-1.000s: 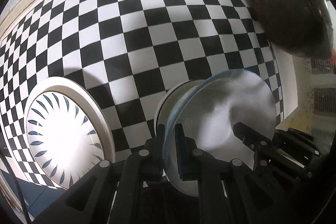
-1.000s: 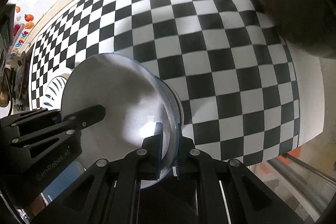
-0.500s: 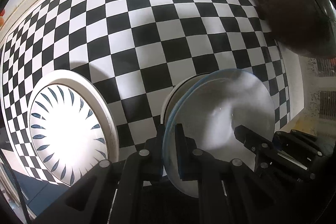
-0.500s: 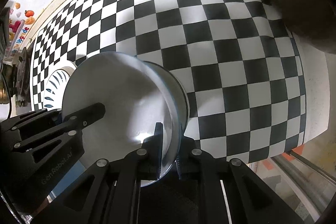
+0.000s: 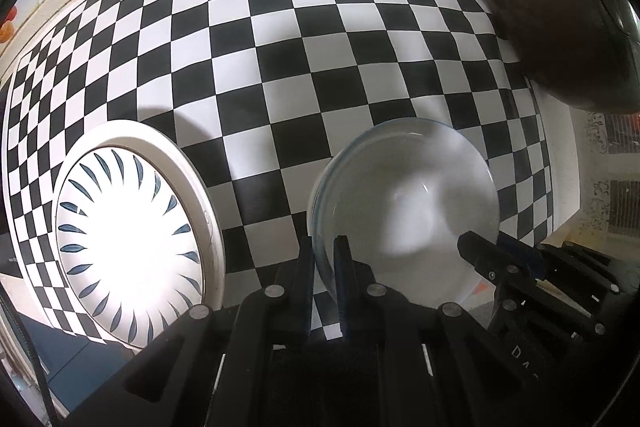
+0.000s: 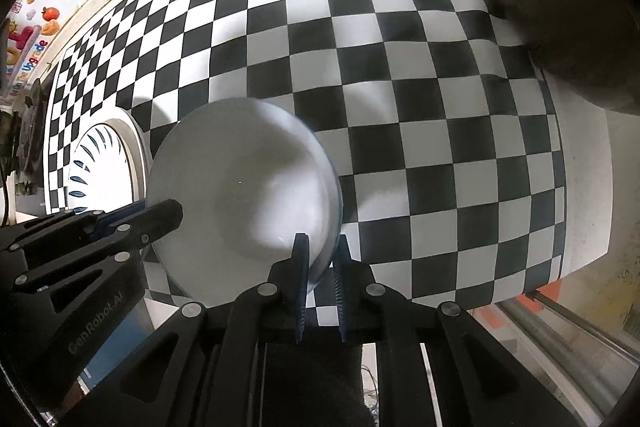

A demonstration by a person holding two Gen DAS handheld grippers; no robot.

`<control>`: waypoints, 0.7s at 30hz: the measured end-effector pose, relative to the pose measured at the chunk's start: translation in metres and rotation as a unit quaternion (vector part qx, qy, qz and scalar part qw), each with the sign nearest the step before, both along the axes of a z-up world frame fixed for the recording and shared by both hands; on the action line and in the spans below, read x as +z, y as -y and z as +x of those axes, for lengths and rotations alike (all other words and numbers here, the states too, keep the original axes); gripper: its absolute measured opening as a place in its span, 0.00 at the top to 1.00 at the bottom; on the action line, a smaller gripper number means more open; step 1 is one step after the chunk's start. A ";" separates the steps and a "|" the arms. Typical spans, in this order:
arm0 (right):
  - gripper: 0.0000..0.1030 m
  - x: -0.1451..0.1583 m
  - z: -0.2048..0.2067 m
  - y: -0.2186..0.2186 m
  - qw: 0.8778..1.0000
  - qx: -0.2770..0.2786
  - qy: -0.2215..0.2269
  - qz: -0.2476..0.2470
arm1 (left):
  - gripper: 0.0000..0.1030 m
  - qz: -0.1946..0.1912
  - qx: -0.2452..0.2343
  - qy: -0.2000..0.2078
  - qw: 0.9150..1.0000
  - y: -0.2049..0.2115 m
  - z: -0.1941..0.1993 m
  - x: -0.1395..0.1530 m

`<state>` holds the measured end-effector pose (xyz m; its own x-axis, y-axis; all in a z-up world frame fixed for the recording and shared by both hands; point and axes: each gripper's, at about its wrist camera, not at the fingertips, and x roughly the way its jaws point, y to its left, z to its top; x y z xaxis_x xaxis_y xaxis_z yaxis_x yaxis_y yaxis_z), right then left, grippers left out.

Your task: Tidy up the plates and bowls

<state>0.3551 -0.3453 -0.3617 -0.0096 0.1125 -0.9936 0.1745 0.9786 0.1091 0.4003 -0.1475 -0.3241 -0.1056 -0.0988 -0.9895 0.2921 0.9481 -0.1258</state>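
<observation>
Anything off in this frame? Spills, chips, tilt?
Nothing stands out. The white bowl is pinched at opposite rim edges by the left gripper and right gripper. The patterned plate lies flat on the checkered cloth beside it. No spills or cracks visible, though the bowl is slightly blurred.

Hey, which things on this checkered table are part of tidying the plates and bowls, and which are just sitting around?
Part of the job:
- plain white bowl with bluish rim, held by left gripper and right gripper
- white plate with blue petal pattern

Just lying about:
- black-and-white checkered tablecloth
- colourful stickers
</observation>
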 end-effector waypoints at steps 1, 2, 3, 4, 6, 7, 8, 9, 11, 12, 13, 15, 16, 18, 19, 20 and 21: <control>0.86 0.000 0.000 0.000 1.000 0.000 0.000 -0.001 | 0.93 0.001 -0.001 0.001 1.000 0.000 0.000 0.000; 0.86 0.000 0.000 0.000 1.000 -0.002 0.000 0.000 | 0.93 0.002 -0.002 0.002 1.000 0.000 -0.001 0.000; 0.86 0.000 -0.001 0.000 1.000 -0.002 0.001 0.000 | 0.93 0.002 -0.002 0.002 1.000 0.000 0.000 0.000; 0.86 0.001 -0.001 0.000 1.000 -0.002 0.001 0.000 | 0.93 0.002 -0.002 0.002 1.000 0.000 -0.001 0.001; 0.86 0.001 -0.001 0.001 1.000 -0.003 0.001 0.002 | 0.93 0.002 0.000 0.003 1.000 0.000 -0.001 0.001; 0.86 0.001 -0.001 0.001 1.000 -0.004 0.001 0.003 | 0.93 0.001 0.001 0.003 1.000 -0.001 0.000 0.001; 0.86 0.001 -0.001 0.002 1.000 -0.004 0.002 0.005 | 0.93 0.000 0.002 0.004 1.000 -0.001 0.000 0.002; 0.86 0.001 -0.002 0.002 1.000 -0.007 0.002 0.006 | 0.93 -0.002 0.004 0.004 1.000 -0.002 0.000 0.003; 0.86 0.002 -0.002 0.003 1.000 -0.008 0.003 0.009 | 0.93 -0.003 0.005 0.008 1.000 -0.003 -0.001 0.005; 0.86 0.003 -0.003 0.003 1.000 -0.009 0.004 0.010 | 0.93 -0.003 0.005 0.012 1.000 -0.003 -0.001 0.008; 0.86 0.004 -0.004 0.003 1.000 -0.010 0.005 0.010 | 0.93 -0.003 0.005 0.015 1.000 -0.004 -0.002 0.011; 0.86 0.006 -0.006 0.003 1.000 -0.013 0.009 0.011 | 0.92 0.000 0.003 0.026 1.000 -0.004 -0.003 0.017; 0.86 0.009 -0.008 0.004 1.000 -0.014 0.012 0.012 | 0.92 0.001 0.002 0.033 0.999 -0.004 -0.004 0.021; 0.86 0.014 -0.012 0.004 1.000 -0.014 0.018 0.011 | 0.92 0.004 -0.001 0.047 0.999 -0.005 -0.006 0.030; 0.86 0.020 -0.016 0.004 1.000 -0.013 0.025 0.009 | 0.92 0.004 -0.003 0.055 0.998 -0.006 -0.007 0.035; 0.86 0.025 -0.018 0.003 0.999 -0.012 0.030 0.007 | 0.92 0.004 -0.005 0.060 0.998 -0.007 -0.009 0.040; 0.86 0.031 -0.021 0.003 0.999 -0.011 0.037 0.006 | 0.92 0.001 -0.007 0.069 0.998 -0.008 -0.013 0.048</control>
<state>0.3341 -0.3479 -0.3311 0.0655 0.1236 -0.9902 0.1863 0.9733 0.1338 0.3875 -0.1399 -0.2764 0.0293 -0.0954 -0.9950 0.3200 0.9439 -0.0811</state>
